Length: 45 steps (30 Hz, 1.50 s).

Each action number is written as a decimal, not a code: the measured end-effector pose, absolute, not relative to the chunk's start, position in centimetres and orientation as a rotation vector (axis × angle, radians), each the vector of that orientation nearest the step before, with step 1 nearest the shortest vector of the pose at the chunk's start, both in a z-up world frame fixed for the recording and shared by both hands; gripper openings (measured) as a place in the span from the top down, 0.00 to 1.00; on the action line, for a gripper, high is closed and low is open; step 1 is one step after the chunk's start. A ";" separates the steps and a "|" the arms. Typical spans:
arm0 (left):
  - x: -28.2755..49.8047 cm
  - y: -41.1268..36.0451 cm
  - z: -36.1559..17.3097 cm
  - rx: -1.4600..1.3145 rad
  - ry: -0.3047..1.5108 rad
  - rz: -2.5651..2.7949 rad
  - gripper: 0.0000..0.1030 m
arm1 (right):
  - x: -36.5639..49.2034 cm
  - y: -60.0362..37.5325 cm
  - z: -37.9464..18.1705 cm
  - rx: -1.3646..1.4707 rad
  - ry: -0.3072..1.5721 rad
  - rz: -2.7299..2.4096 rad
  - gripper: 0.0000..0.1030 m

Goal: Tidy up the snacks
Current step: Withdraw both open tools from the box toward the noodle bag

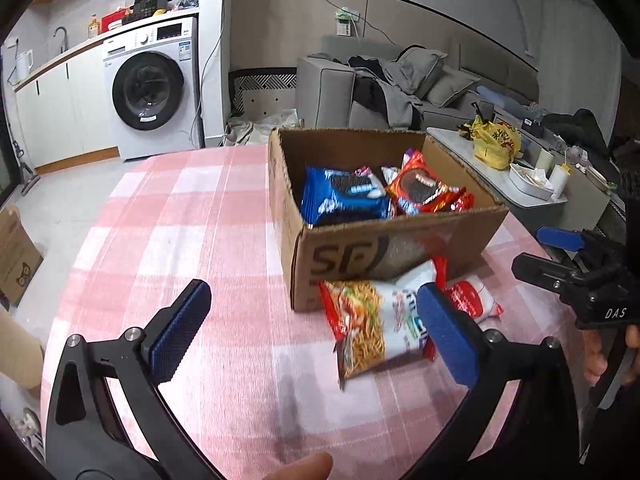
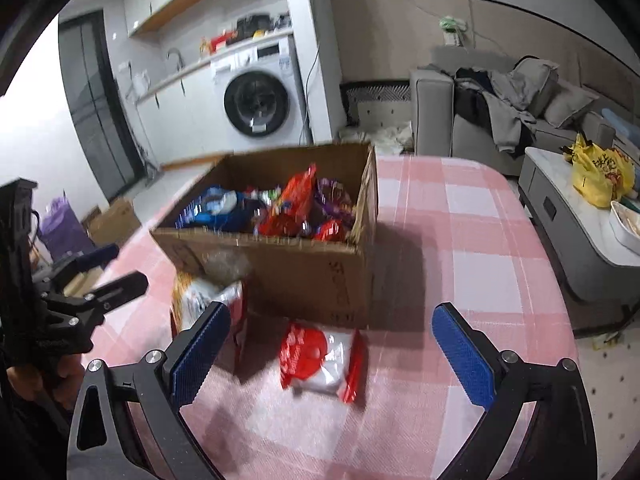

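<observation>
Two hand-held grippers stand wide open over the pink-checked counter [image 1: 180, 216] as I watch from my remote station. From the left wrist view, the left hand-held gripper [image 1: 316, 332] holds nothing, its blue pads [image 1: 180, 332] spread apart, one pad overlapping the right edge of the noodle packet [image 1: 368, 328]. That packet lies flat on the cloth, its top edge against the near wall of the cardboard box [image 1: 360, 256]. Inside the box, a blue cookie pack [image 1: 344, 196] sits left of a red cookie pack [image 1: 428, 188]. Just right of the noodles lies a red-and-white snack packet [image 1: 476, 300], also outside the box. Farther right, the right hand-held gripper [image 1: 540, 248] enters the frame, gripped by a hand [image 1: 612, 352].

From the right wrist view, the right hand-held gripper [image 2: 332, 352] is likewise empty, jaws apart, with the red-and-white snack packet [image 2: 320, 360] lying on the counter between its pads, untouched. Behind, a washing machine [image 2: 260, 100] stands left, a grey sofa [image 2: 480, 112] right.
</observation>
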<state>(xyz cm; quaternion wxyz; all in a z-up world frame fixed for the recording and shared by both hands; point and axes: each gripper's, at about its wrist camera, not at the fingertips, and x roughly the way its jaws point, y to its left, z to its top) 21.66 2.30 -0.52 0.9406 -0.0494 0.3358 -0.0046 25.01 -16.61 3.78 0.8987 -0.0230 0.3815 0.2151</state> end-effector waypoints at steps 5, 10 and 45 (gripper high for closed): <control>21.2 1.6 -2.0 -0.085 0.725 -0.008 0.01 | 24.9 -16.1 2.9 -0.075 0.822 0.449 0.01; 22.1 0.5 -3.2 -0.085 0.767 -0.024 0.01 | 25.3 -15.7 1.3 -0.103 0.869 0.452 0.00; 27.9 -3.4 -8.1 -0.050 0.850 -0.063 0.01 | 29.6 -17.0 -4.7 -0.001 1.005 0.417 0.01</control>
